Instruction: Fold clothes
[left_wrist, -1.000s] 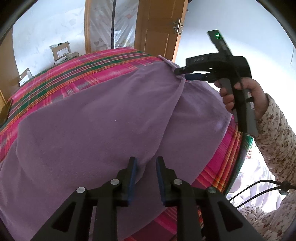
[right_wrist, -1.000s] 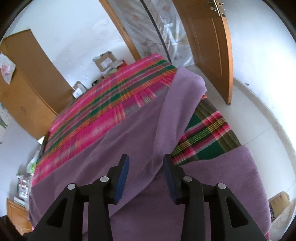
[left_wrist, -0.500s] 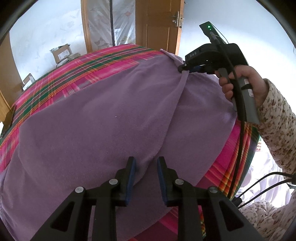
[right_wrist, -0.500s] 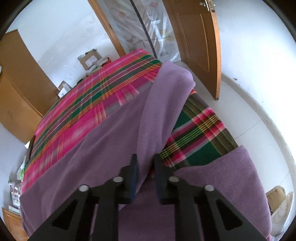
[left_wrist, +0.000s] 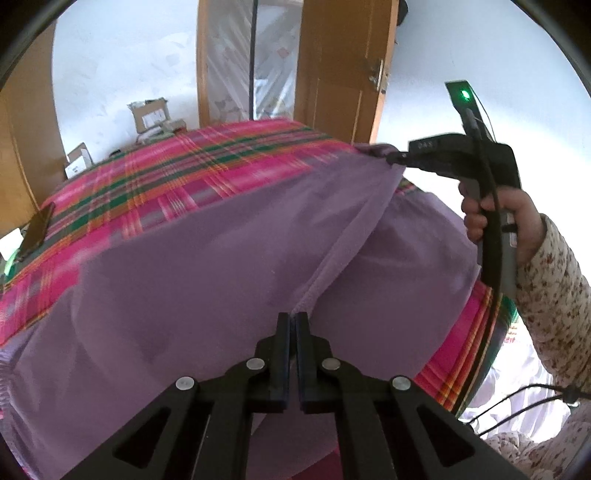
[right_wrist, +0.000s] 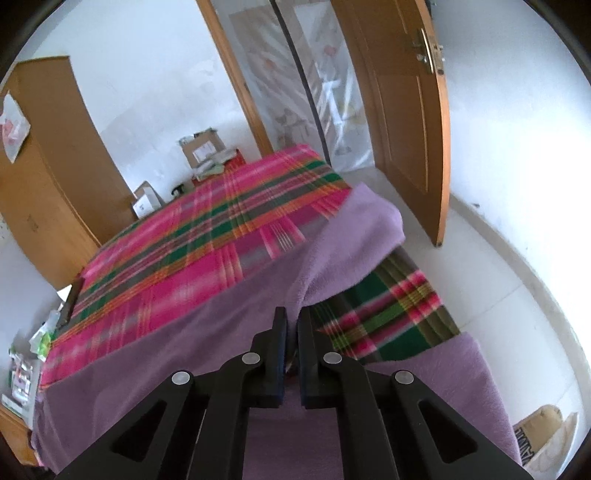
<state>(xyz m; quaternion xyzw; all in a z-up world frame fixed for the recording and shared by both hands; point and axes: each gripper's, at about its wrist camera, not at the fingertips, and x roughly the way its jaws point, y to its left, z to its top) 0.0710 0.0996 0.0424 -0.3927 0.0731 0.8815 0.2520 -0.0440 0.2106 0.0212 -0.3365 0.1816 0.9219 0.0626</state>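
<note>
Seen from the left wrist: purple fleece cloth (left_wrist: 207, 280) spread wide across a bed (left_wrist: 155, 184) with a pink, green and orange plaid cover, long axis running from lower left toward upper right, one raised fold line climbing from the near edge up to the far corner. Left claw (left_wrist: 292, 321) just closed, pads pinched tight on the near end of that fold, only a thin ridge of cloth between them. Right claw (left_wrist: 392, 158) at the far end of the same fold, nipping the cloth's corner; jaws drawn together there, held by a hand (left_wrist: 498, 218) in a floral sleeve (left_wrist: 554, 295). Dark phone (left_wrist: 37, 230) lying at the bed's left edge. Behind, white walls, cardboard boxes (left_wrist: 147, 116) against them, an open wooden door (left_wrist: 340, 74) and a doorway hung with clear plastic sheeting. Seen from the right wrist: same purple cloth (right_wrist: 177, 354) covering the near half of the bed (right_wrist: 207, 236), its corner flap lifted and draped back over the bed's right edge, pointing away toward the door (right_wrist: 399, 107). Right claw (right_wrist: 291, 317) likewise just closed, nearly shut on a gathered pinch of the flap. Plaid side of the bed hanging below the flap, more purple cloth at lower right. Wooden wardrobe (right_wrist: 48, 173) at left, pale tiled floor (right_wrist: 498, 280) at right, boxes (right_wrist: 201, 147) by the far wall.
</note>
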